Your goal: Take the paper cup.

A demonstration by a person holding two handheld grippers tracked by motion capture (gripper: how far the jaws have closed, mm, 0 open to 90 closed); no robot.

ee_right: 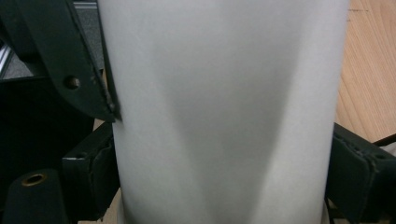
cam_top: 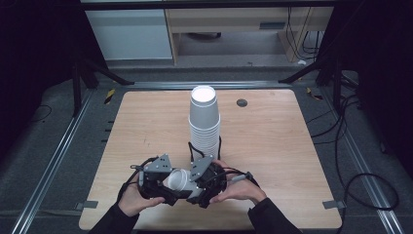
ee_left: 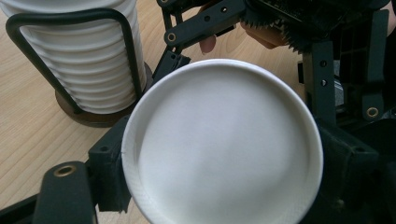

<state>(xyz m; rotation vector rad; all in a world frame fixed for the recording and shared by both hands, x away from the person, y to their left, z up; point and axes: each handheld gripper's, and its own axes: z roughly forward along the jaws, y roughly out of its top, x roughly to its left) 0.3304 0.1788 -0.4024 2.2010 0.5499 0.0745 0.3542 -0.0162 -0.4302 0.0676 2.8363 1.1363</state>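
I have both claws low in the middle of the high view, near the table's (cam_top: 272,146) front edge, meeting on one white paper cup (cam_top: 178,179). It lies tilted on its side between them, lifted off the light wooden table, its open mouth turned toward the left claw (cam_top: 163,187). In the left gripper view that round mouth faces the camera and the cup is empty inside, plain white to the bottom. The left claw's black jaws sit against the rim on either side, so I read it as clamped on the cup. In the right gripper view the cup's smooth wall stands between the right claw's (cam_top: 197,187) padded jaws, both pressed to it, so it grips the same cup.

Just above the claws in the high view stands a tall stack of white paper cups (cam_top: 203,122) nested one in another, mouth up, the top one empty. The stack sits in a black wire holder with a round dark base (ee_left: 100,116).
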